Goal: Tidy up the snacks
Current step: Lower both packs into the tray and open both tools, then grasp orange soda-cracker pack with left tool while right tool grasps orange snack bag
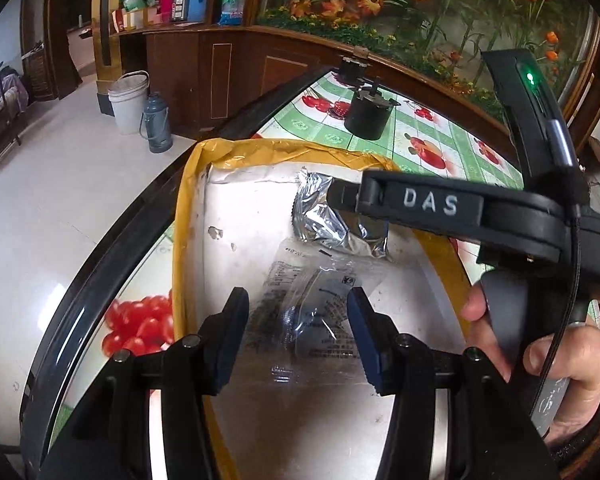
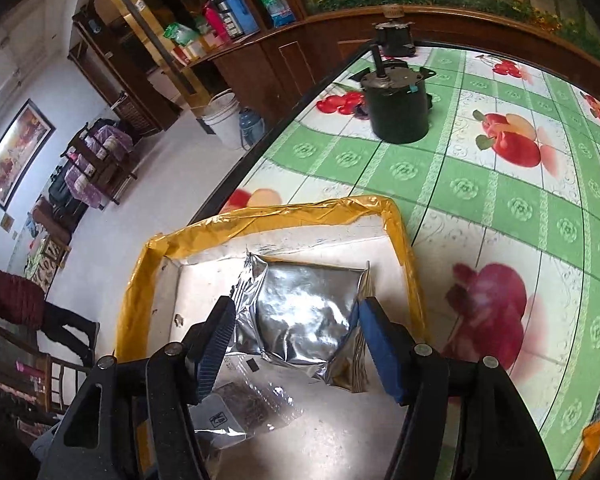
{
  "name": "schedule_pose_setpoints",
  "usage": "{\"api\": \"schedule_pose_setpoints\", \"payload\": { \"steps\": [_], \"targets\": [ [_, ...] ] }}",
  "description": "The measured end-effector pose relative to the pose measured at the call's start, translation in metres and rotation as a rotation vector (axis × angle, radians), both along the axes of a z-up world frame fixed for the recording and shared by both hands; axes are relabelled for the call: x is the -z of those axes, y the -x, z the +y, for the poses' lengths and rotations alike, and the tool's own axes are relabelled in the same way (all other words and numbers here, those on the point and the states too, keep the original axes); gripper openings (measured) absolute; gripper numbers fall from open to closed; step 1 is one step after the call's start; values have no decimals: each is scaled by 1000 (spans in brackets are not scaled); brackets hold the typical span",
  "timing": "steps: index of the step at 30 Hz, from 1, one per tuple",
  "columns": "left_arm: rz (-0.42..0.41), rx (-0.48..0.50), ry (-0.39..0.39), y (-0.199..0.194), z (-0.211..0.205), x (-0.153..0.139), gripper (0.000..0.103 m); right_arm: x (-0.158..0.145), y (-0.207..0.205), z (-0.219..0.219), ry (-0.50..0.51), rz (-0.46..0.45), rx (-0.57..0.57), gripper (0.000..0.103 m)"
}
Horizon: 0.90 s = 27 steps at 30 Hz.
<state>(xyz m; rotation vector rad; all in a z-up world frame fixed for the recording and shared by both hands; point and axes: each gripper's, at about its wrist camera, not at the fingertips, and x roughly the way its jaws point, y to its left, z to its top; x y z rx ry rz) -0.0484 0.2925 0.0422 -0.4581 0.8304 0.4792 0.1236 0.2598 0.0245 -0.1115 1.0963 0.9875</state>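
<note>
Standing beside the surface, I see the left tool [image 1: 298, 334] nearest, its jaws spread over a clear plastic packet [image 1: 312, 312] with printed text and dark contents. The pads do not seem to press on it, so I judge it as not gripped. This packet lies flat on the white bottom of the tray [image 1: 188, 216], a shallow white box with yellow tape on its rim. Its long axis seems to run from the near end of the tray toward the far end, a little slanted; where the opening end is, I cannot tell.

A little farther, the right tool [image 2: 294, 346] hangs over a silver foil pouch [image 2: 304, 308], with its jaws spread on the two sides of the pouch. If the pads already touch the foil I cannot say; it looks free. The pouch lies flat near the far wall of the tray, just beside the clear packet, and its serrated edge points to the far left corner.

Both snacks are already inside the tray, so this part of the task looks done. From here I cannot see whether more snacks wait outside.

Beyond the tray, a black cylinder [image 2: 398, 106] stands on the fruit-printed cloth [image 2: 500, 216].
</note>
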Motion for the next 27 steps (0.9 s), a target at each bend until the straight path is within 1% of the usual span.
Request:
{"api": "schedule_pose_setpoints", "payload": {
  "steps": [2, 4, 6, 9, 12, 14, 15, 17, 18, 19, 21, 23, 24, 25, 27],
  "targets": [
    [-32, -6, -19, 2, -2, -5, 51, -1, 5, -2, 2, -3, -13, 69],
    [-54, -8, -35, 5, -5, -9, 62, -7, 10, -8, -14, 2, -12, 69],
    [-78, 2, -43, 8, -10, -13, 69, -16, 15, -19, -43, 1, -15, 69],
    [-111, 12, -46, 13, -20, -17, 70, -30, 21, -40, -83, -7, -17, 69],
    [-143, 25, -69, 19, -35, -18, 72, -41, 25, -66, -138, 11, -10, 69],
    [-159, 25, -103, 21, -43, -16, 73, -48, 28, -88, -175, 28, -5, 69],
    [-154, 23, -122, 20, -45, -16, 73, -51, 30, -103, -188, 32, -3, 69],
    [-161, 17, -139, 18, -44, -18, 73, -55, 33, -127, -213, 47, 2, 69],
    [-171, 11, -158, 18, -42, -18, 73, -56, 35, -143, -237, 57, 12, 72],
    [-173, 12, -165, 18, -40, -18, 73, -58, 38, -155, -247, 59, 15, 74],
    [-182, 8, -135, 18, -33, -18, 73, -61, 43, -184, -264, 52, 20, 74],
    [-190, 6, -141, 19, -35, -19, 73, -62, 49, -217, -283, 31, 27, 75],
    [-195, 7, -157, 20, -39, -21, 73, -62, 51, -233, -288, 12, 32, 75],
    [-209, 5, -184, 23, -47, -24, 73, -61, 52, -252, -293, -16, 51, 75],
    [-235, 21, -196, 26, -63, -30, 73, -56, 51, -284, -279, -82, 95, 74]
  ]
}}
